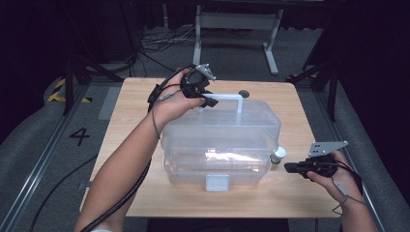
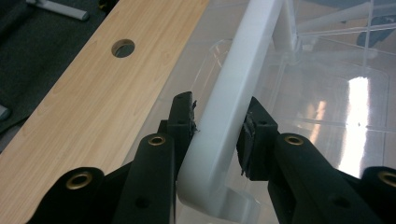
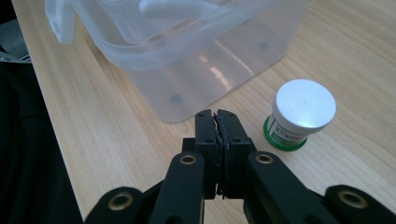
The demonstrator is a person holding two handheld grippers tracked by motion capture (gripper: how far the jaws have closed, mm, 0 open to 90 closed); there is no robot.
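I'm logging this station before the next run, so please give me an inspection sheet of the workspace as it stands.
Surface: light wooden table, round hole near the far edge.
Job's things: clear plastic storage box with white handle and white front latch; small jar, white cap, green base, upright beside the box.
Clutter: nothing seen.
Grippers: left gripper, jaws on either side of the handle, the near-side jaw touching, a sliver of gap at the other; right gripper, jaws shut and empty, low over the table, apart from the jar.
Cables: black cable along the left forearm; loose cables on the floor beyond.
Surroundings: dark room, grey floor, white frame behind.
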